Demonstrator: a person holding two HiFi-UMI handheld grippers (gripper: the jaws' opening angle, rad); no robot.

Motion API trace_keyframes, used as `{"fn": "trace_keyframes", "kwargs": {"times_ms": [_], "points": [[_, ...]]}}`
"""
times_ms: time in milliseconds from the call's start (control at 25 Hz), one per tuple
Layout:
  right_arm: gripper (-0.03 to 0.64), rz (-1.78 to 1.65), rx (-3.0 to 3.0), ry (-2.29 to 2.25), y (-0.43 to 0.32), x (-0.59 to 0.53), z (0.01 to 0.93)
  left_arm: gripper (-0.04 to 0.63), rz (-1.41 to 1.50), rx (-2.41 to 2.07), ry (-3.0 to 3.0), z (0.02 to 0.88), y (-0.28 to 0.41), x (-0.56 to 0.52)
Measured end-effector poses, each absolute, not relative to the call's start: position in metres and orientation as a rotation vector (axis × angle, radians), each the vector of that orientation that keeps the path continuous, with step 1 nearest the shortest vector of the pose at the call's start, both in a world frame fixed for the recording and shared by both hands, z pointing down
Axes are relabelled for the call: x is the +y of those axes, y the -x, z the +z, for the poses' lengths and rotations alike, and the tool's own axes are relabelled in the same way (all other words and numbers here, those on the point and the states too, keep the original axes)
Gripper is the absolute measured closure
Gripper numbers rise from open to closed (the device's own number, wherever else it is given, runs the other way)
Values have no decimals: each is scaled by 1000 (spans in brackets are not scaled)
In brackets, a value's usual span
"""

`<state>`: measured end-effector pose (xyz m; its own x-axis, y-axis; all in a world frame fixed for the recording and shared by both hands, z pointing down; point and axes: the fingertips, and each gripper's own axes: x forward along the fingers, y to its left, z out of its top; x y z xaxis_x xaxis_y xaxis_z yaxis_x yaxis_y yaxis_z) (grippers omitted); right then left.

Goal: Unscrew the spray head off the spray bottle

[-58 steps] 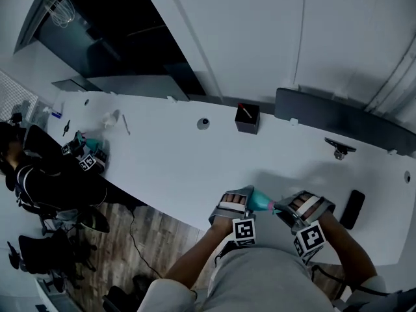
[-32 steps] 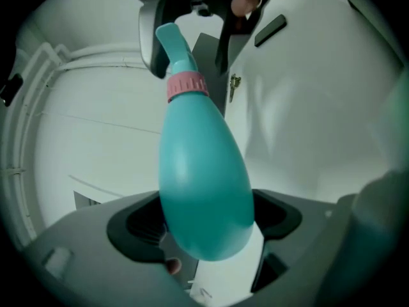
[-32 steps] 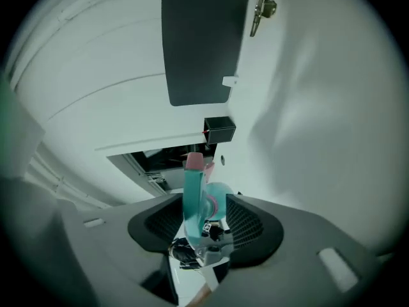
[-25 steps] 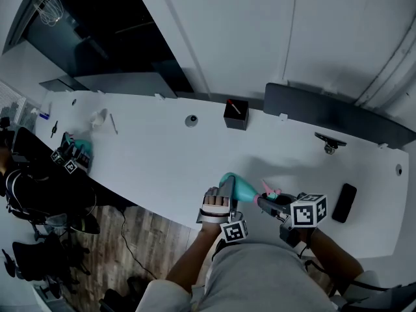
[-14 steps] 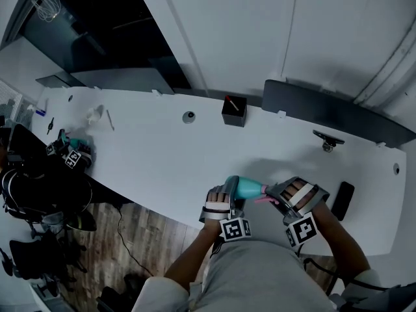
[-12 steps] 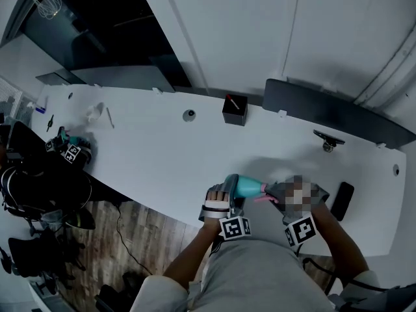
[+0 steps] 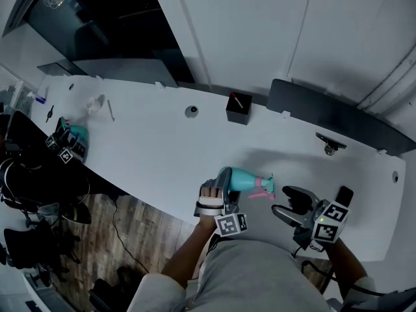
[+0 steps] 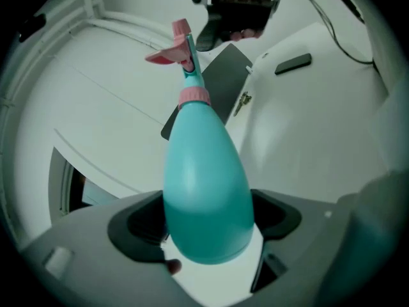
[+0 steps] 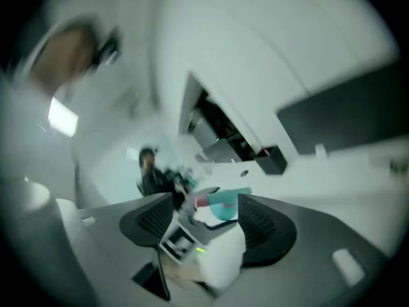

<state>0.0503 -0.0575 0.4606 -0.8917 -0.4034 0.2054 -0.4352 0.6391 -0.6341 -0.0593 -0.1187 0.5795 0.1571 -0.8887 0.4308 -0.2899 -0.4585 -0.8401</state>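
A teal spray bottle (image 7: 242, 179) with a pink spray head (image 7: 263, 188) lies level over the white table's (image 7: 162, 148) front edge. My left gripper (image 7: 223, 182) is shut on its fat base. In the left gripper view the bottle (image 8: 204, 190) fills the gap between the jaws, and its pink collar (image 8: 193, 96) and spray head (image 8: 176, 43) point away. My right gripper (image 7: 286, 201) hangs to the right of the head, apart from it. Its jaws have just been opening and nothing is between them. The right gripper view is blurred and shows the bottle (image 9: 223, 206) beyond the open jaws.
A black box (image 7: 238, 108) stands at the table's back, a long dark panel (image 7: 325, 119) to its right. A black phone (image 7: 344, 195) lies by my right hand. At the far left another person holds grippers with a second teal bottle (image 7: 73, 135).
My right gripper has let go of the pink spray head, opened, and drawn back to the right. The left gripper still holds the bottle, which has rolled a little.
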Motion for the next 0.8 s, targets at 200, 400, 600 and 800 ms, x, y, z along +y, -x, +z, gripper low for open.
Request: {"fn": "trace_keyframes", "kwargs": {"times_ms": [200, 400, 600, 800], "points": [[275, 2262, -2428, -809, -57, -86, 491, 186, -1267, 1042, 1751, 565, 52, -120], [459, 2275, -2206, -816, -33, -80, 526, 186, -1301, 994, 1687, 569, 49, -118], [532, 1801, -2379, -714, -22, -74, 529, 186, -1331, 964, 1707, 573, 54, -117], [552, -1, -2280, -481, -33, -61, 529, 186, -1335, 926, 1869, 591, 50, -102]]}}
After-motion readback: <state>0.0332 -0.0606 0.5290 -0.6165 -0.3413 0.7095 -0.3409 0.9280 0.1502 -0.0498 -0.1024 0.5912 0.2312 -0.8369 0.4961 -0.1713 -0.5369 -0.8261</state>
